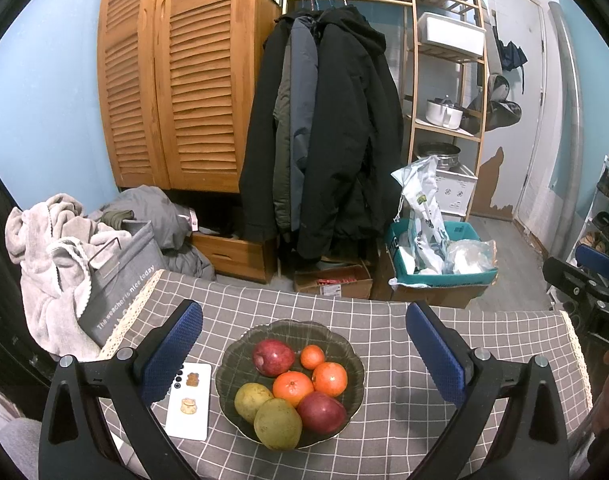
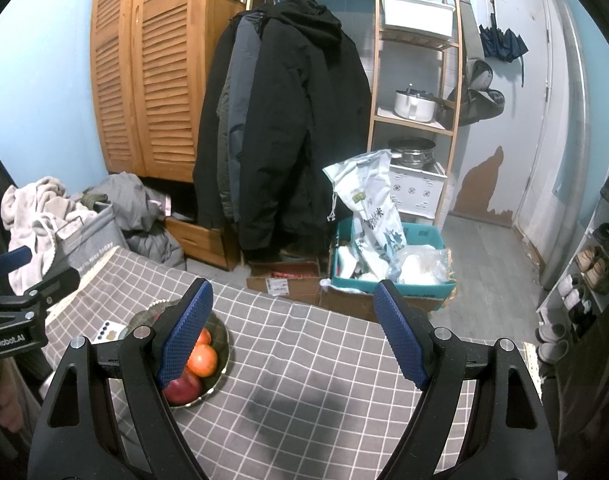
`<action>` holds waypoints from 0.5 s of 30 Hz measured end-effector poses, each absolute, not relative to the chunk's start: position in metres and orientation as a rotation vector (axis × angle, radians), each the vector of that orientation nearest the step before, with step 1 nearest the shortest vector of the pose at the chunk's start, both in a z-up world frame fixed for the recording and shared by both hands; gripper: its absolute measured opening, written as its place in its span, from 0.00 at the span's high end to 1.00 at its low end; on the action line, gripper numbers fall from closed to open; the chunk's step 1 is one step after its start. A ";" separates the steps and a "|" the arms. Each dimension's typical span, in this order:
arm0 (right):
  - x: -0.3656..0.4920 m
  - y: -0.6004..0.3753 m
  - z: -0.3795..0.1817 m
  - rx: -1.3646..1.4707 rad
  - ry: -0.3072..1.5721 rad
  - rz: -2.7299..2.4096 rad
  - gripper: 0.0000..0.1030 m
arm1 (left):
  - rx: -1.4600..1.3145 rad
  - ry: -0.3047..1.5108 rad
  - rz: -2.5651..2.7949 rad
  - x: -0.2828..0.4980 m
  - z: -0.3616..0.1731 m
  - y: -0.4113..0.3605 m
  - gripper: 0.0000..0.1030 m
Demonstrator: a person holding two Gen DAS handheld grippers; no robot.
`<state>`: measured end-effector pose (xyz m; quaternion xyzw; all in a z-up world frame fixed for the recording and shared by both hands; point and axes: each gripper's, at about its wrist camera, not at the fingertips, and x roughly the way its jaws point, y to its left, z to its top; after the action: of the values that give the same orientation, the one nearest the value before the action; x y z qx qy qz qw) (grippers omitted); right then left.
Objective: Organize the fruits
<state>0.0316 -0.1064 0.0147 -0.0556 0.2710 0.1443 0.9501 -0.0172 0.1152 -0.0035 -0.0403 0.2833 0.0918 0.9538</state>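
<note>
Your left gripper point(image 1: 304, 354) is spread wide with nothing between its blue pads point(image 1: 172, 354). It hangs over the bowl point(image 1: 354, 368), apart from it. The bowl is dark glass with a scalloped rim and stands on the checked grey cloth of the surface point(image 1: 484, 332).

All the fruit lies in the bowl. Two red apples: one point(image 1: 273, 357) at the far left of the bowl, one point(image 1: 321, 412) at its near right. Three oranges sit in the middle: a small one point(image 1: 312, 357) at the far side, a bigger one point(image 1: 329, 379) right of centre, and one point(image 1: 293, 388) at the centre, touching the near apple. Two green pears point(image 1: 252, 401) point(image 1: 277, 424) fill the near left of the bowl and touch each other.

A white phone point(image 1: 188, 404) lies flat just left of the bowl.

Your right gripper point(image 2: 292, 332) is also spread and empty. It hangs over bare cloth to the right of the bowl point(image 2: 223, 340). From its camera its left pad point(image 2: 186, 332) hides most of the bowl; an orange point(image 2: 201, 360) and a red apple point(image 2: 182, 390) show past it.
</note>
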 end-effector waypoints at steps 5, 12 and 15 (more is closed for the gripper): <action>0.032 -0.107 0.015 -0.112 0.550 0.294 0.21 | -0.081 0.577 0.187 -0.017 -0.004 0.115 0.01; 0.031 -0.107 0.014 -0.112 0.550 0.294 0.21 | -0.082 0.575 0.187 -0.017 -0.004 0.115 0.01; 0.031 -0.107 0.015 -0.113 0.551 0.295 0.21 | -0.081 0.575 0.187 -0.017 -0.004 0.115 0.01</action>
<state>0.0312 -0.1066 0.0145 -0.0555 0.2710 0.1450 0.9500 -0.0174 0.1146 -0.0036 -0.0396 0.2829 0.0920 0.9539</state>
